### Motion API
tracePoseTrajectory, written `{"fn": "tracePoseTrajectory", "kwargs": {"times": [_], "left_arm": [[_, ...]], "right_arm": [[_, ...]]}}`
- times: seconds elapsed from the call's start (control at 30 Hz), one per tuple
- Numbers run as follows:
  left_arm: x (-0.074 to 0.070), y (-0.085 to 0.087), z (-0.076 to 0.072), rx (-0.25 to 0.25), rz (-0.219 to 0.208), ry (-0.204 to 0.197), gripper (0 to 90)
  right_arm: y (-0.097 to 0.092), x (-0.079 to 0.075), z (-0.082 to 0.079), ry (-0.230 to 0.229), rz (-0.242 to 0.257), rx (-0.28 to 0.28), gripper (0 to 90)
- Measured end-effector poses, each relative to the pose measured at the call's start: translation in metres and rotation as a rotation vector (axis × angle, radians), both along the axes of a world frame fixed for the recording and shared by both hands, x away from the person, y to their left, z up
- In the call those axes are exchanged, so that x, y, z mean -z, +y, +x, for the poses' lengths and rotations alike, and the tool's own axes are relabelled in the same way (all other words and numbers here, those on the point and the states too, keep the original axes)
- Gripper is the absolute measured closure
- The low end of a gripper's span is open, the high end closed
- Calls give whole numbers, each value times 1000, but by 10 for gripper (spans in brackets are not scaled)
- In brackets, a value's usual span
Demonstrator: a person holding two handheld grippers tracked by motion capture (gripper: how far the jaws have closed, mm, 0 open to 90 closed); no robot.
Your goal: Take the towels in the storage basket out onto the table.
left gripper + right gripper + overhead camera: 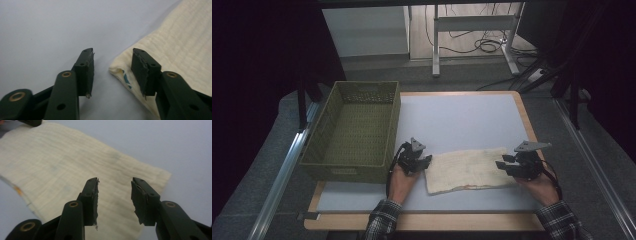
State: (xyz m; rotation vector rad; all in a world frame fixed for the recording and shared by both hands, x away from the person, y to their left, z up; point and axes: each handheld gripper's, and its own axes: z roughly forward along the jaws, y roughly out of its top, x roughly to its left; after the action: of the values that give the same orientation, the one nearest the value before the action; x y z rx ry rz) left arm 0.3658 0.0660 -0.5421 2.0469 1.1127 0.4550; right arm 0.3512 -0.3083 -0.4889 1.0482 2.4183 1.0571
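Cream ribbed cloth [469, 170] lying flat on the pale counter [462, 117]; no writing legible. Left gripper [112, 72] and right gripper [114, 200] jaws parted, gripping nothing. Woven green basket [354, 131] left.

Both forearms come in from bottom, plaid sleeves. Left hand [399, 177] grips left gripper [421, 161], pointing right, jaws parted, nothing clamped. Right hand [539, 184] holds right gripper [503, 165], pointing left, jaws parted too, nothing pinched.

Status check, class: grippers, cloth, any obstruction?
Left gripper open at cloth's left end. Right gripper open over its right end. Cloth flat, unheld. Green basket alongside, clear.
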Motion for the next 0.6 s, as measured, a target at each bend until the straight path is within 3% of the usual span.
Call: {"fn": "tracePoseTrajectory", "kwargs": {"times": [0.3, 0.6], "left_arm": [[1, 1, 0, -5, -14, 7, 525], [1, 1, 1, -5, -20, 12, 526]], "right_arm": [[29, 2, -13, 22, 29, -86, 530], [73, 11, -24, 42, 53, -192, 546]]}}
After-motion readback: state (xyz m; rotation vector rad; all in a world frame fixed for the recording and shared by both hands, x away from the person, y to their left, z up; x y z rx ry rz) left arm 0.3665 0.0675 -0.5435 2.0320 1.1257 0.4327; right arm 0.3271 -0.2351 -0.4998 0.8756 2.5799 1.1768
